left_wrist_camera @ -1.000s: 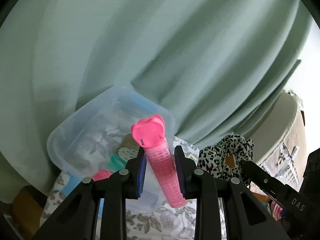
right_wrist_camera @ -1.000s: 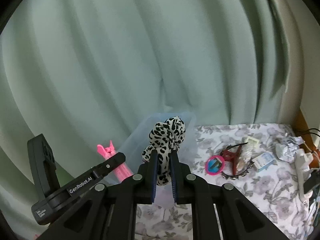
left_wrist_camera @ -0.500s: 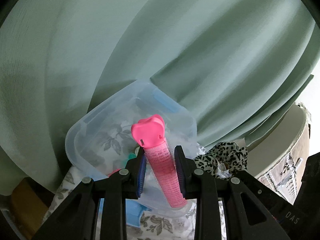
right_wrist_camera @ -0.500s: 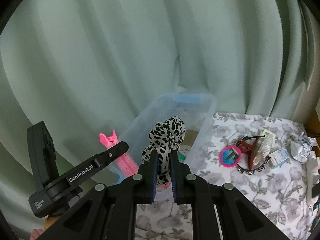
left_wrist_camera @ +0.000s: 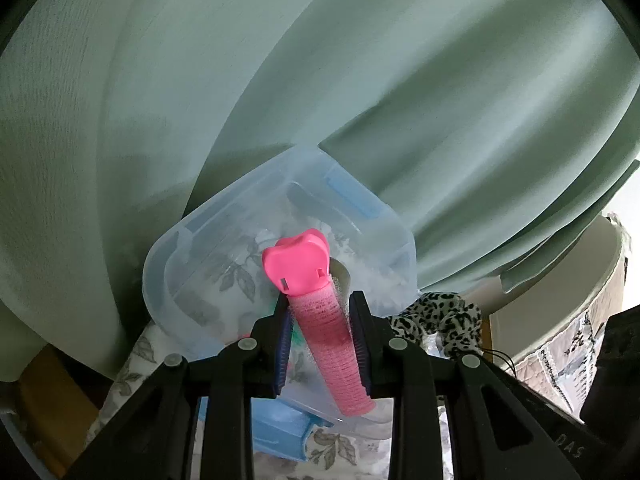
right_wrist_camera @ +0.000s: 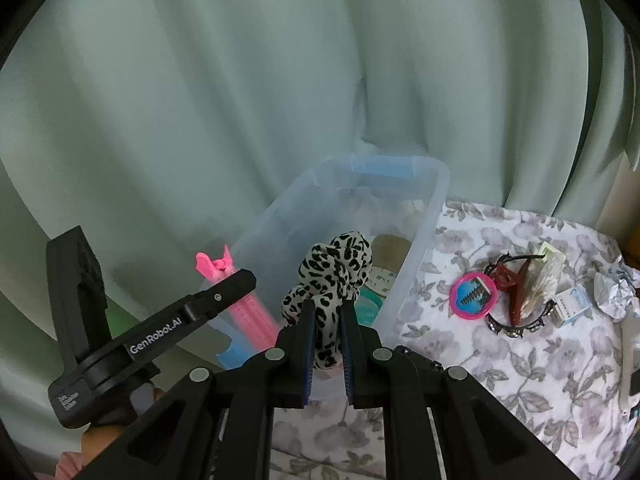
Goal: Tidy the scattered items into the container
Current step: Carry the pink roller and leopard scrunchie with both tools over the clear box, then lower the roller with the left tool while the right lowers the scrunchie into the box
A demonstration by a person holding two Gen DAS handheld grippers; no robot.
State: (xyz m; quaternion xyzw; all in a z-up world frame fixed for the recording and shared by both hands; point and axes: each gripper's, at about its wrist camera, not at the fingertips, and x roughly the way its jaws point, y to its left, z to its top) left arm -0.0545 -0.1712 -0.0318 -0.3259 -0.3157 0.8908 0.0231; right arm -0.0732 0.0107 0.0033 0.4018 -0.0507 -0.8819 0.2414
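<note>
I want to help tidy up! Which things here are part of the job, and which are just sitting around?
Part of the job:
- pink hair roller in the left claw
- leopard scrunchie in the right claw
- clear bin
- pink mirror, red hair clip, small box waiting on the cloth

Just there:
- green curtain
- flowery tablecloth

My left gripper [left_wrist_camera: 320, 316] is raised, its blue-padded jaws clamped on a pink cylindrical hair roller [left_wrist_camera: 326, 328]. My right gripper [right_wrist_camera: 327, 320] sits just beside it, jaws pinching a leopard-print fabric scrunchie [right_wrist_camera: 332, 276].
</note>
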